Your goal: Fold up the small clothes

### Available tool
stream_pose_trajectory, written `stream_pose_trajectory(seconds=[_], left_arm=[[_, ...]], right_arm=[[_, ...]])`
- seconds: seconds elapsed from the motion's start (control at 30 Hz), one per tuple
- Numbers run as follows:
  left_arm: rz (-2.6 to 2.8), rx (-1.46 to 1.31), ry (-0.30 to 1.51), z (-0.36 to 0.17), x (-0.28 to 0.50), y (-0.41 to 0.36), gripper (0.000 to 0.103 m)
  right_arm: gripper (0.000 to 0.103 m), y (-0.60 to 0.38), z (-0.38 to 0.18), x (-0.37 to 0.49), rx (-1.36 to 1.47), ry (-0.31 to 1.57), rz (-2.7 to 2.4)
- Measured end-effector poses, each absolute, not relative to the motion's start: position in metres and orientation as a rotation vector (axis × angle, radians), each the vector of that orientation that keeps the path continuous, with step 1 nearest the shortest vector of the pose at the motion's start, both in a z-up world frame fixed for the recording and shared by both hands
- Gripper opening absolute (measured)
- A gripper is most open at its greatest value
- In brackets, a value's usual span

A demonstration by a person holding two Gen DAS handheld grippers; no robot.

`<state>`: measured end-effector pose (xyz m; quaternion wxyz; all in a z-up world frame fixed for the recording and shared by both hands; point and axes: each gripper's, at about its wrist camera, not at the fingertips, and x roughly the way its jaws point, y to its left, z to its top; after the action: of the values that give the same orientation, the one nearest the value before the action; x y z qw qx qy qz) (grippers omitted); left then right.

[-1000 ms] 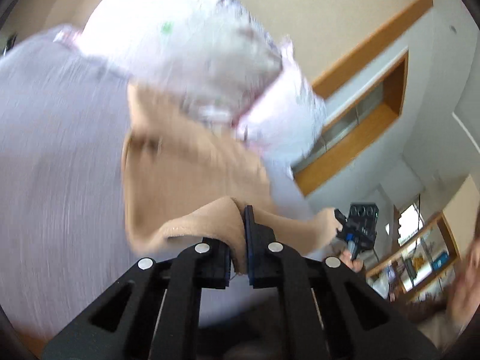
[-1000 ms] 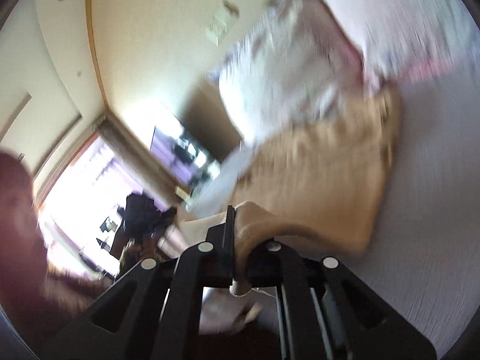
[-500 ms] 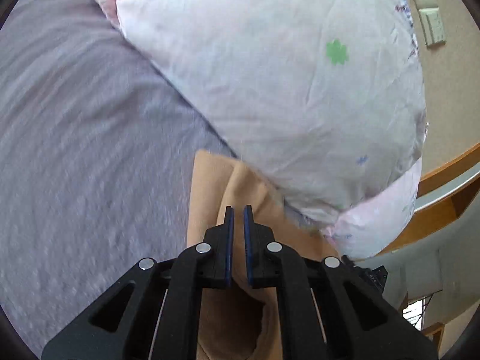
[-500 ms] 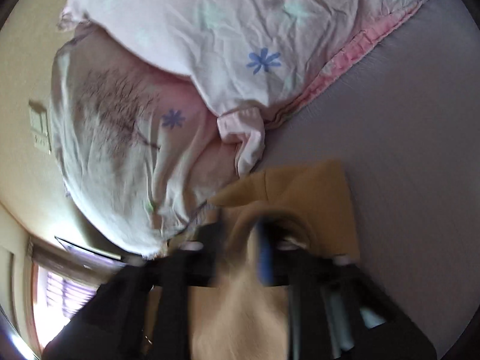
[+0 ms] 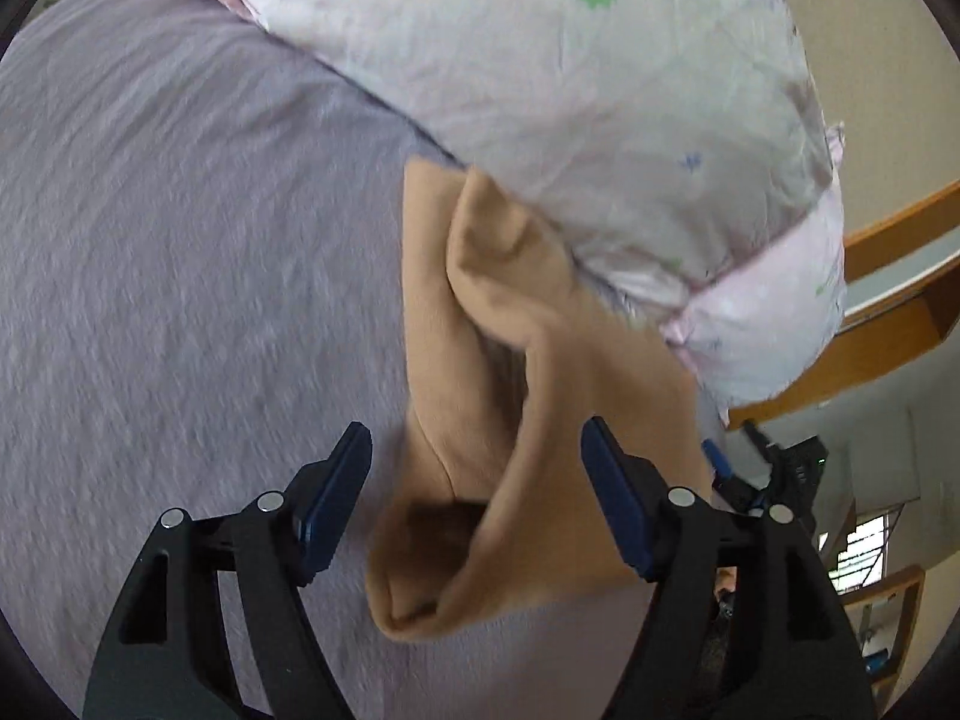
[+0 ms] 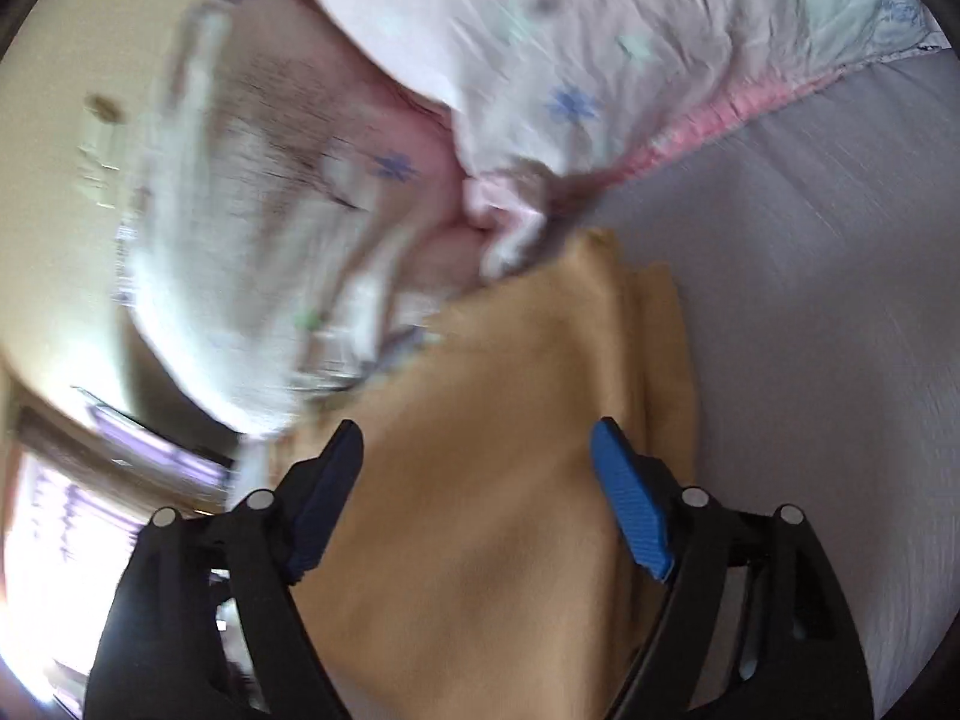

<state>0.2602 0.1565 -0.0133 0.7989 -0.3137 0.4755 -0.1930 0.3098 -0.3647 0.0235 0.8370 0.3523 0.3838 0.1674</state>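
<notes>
A small tan garment (image 5: 480,372) lies loosely folded on the lilac bedsheet (image 5: 180,240), its far end against a white flowered pillow (image 5: 600,90). My left gripper (image 5: 474,438) is open, its blue-padded jaws spread either side of the garment's near fold, holding nothing. In the right wrist view the same tan garment (image 6: 510,468) fills the lower middle. My right gripper (image 6: 477,438) is open just above it, jaws wide apart and empty. This view is motion-blurred.
The pillow (image 6: 360,150) with a pink ruffled edge (image 6: 750,114) lies at the head of the bed. A wooden shelf (image 5: 888,324) and beige wall stand beyond it. The right gripper's tip (image 5: 780,468) shows past the garment. A bright window (image 6: 60,540) is at left.
Both grippers carried the tan garment towards the pillow, laid it on the sheet and opened. One second ago each was shut on an edge of it; now both are wide open.
</notes>
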Motion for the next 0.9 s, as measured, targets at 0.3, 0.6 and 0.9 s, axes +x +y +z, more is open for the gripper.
stream_pose_trajectory(seconds=[0.3, 0.6, 0.9], left_arm=[[-0.365, -0.616, 1.031, -0.012, 0.253, 0.145, 0.078], [-0.389, -0.614, 0.926, -0.018, 0.220, 0.145, 0.077], [-0.437, -0.528, 0.872, -0.019, 0.206, 0.142, 0.077]], right_arm=[[0.083, -0.259, 0.077, 0.309, 0.379, 0.786, 0.561], [0.049, -0.050, 0.058, 0.382, -0.004, 0.948, 0.662], [0.003, 0.013, 0.023, 0.411, -0.251, 0.962, 0.524]])
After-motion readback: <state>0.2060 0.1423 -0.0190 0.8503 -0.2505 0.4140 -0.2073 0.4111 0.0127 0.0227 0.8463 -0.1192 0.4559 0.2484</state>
